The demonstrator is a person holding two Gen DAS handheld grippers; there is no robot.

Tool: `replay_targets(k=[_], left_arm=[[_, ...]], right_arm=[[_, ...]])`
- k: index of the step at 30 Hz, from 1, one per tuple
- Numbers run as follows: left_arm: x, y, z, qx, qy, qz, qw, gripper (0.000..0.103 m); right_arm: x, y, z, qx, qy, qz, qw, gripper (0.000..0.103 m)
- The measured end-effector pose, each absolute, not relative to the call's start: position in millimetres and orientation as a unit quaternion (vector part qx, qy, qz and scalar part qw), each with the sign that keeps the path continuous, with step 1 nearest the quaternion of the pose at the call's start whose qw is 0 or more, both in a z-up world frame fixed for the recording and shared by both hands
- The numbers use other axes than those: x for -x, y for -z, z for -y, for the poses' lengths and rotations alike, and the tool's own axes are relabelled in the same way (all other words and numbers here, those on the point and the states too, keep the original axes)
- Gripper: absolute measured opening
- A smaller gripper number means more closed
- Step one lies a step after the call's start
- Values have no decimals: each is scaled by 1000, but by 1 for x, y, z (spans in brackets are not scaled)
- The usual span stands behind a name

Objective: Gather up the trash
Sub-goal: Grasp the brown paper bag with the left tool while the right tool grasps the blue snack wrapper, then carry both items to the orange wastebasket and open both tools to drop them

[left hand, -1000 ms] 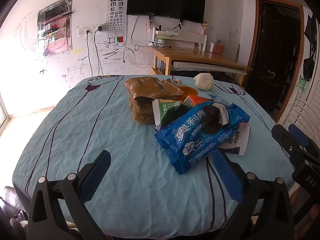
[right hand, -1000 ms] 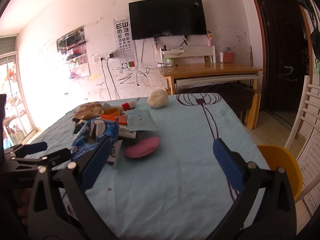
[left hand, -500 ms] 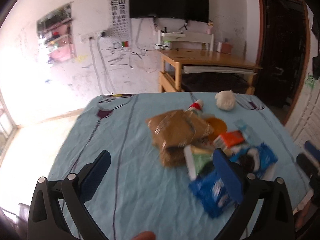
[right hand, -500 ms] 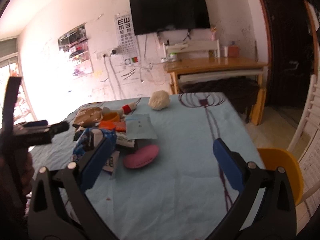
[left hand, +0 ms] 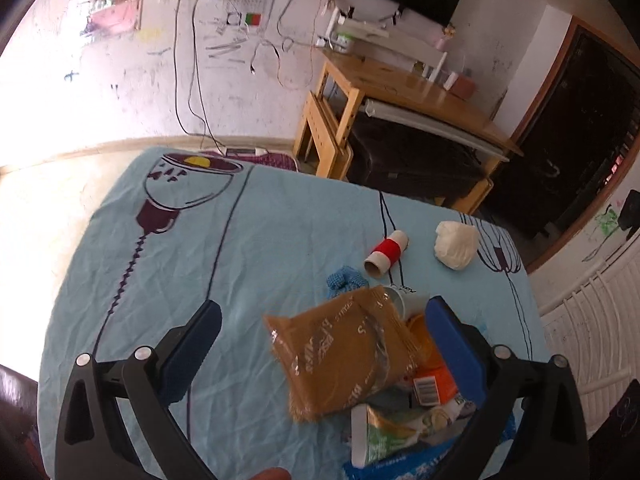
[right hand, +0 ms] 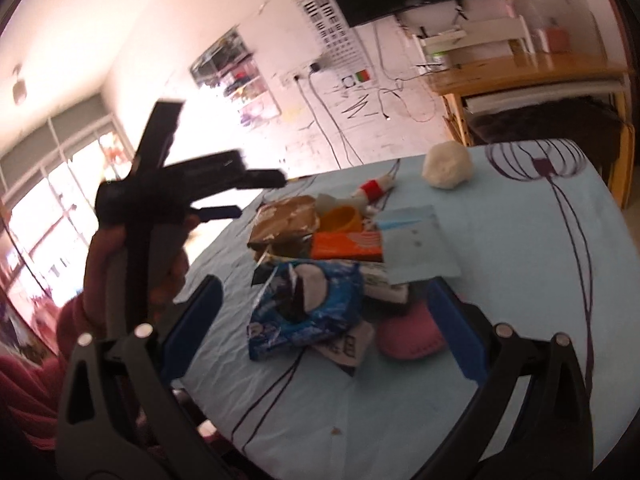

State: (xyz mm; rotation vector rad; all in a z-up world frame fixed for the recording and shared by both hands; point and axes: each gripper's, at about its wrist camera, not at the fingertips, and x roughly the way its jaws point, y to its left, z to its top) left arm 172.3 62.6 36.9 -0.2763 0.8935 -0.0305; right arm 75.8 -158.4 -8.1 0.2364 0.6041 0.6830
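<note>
A heap of trash lies on the light blue tablecloth (left hand: 248, 240). My left gripper (left hand: 320, 340) hangs open above it, and a brown wrapper (left hand: 344, 356) lies between its blue fingers (left hand: 192, 344). Around the wrapper are an orange cup (left hand: 420, 332), an orange box (left hand: 436, 384) and a green-white packet (left hand: 384, 432). My right gripper (right hand: 326, 324) is open low over the table, its fingers either side of a blue cookie packet (right hand: 308, 308) and a pink object (right hand: 408, 332). The right wrist view also shows the left gripper (right hand: 260, 196) raised in a hand (right hand: 136, 264).
Beyond the heap lie a red-banded roll (left hand: 386, 256), a white crumpled ball (left hand: 456, 244) and a blue knitted piece (left hand: 344, 278). A light blue sheet (right hand: 416, 244) rests on the pile. A wooden desk (left hand: 400, 88) stands by the wall behind the table.
My left gripper has risen and swung forward over the heap, now looking down on the brown wrapper. My right gripper has tilted and moved in close to the blue cookie packet.
</note>
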Motion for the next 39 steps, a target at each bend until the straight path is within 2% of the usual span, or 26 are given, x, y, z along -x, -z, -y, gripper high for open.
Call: replay_targets(k=[5, 7, 9, 10, 11, 13, 14, 17, 19, 23, 25, 30, 32, 39], left_arm=[[-189, -22, -56, 128, 30, -462, 877, 96], [-193, -18, -55, 128, 32, -467, 875, 96], [-197, -15, -55, 130, 38, -471, 872, 96], [-198, -13, -54, 134, 42, -473, 870, 96], [-199, -12, -54, 137, 44, -474, 869, 96], [-199, -11, -53, 141, 48, -473, 868, 96], [-198, -11, -53, 141, 49, -472, 869, 96], [-194, -12, -54, 143, 56, -468, 870, 89], [-192, -13, -54, 144, 64, -471, 868, 69], [-188, -15, -55, 149, 74, -465, 869, 55], [-185, -18, -54, 144, 75, -457, 875, 38], [-177, -25, -49, 126, 70, -441, 886, 19], [-170, -32, -48, 123, 65, -426, 894, 16], [-150, -63, -45, 128, 72, -386, 911, 15]], right_arm=[[-81, 9, 135, -61, -321, -308, 893, 96], [-83, 11, 129, -47, -316, -312, 895, 72], [-86, 14, 123, -32, -309, -324, 894, 64], [-86, 16, 120, -25, -307, -327, 893, 55], [-86, 18, 118, -19, -304, -327, 894, 51], [-84, 19, 117, -13, -295, -323, 899, 33], [-83, 20, 117, -11, -296, -322, 899, 31], [-80, 21, 117, -5, -289, -314, 904, 28], [-78, 18, 119, -9, -289, -305, 907, 26], [-70, 10, 125, -22, -292, -283, 913, 24], [-69, 7, 129, -29, -292, -277, 915, 24], [-74, 7, 141, -50, -292, -279, 913, 24], [-76, 9, 147, -62, -290, -282, 912, 24], [-72, 3, 166, -81, -278, -265, 920, 24]])
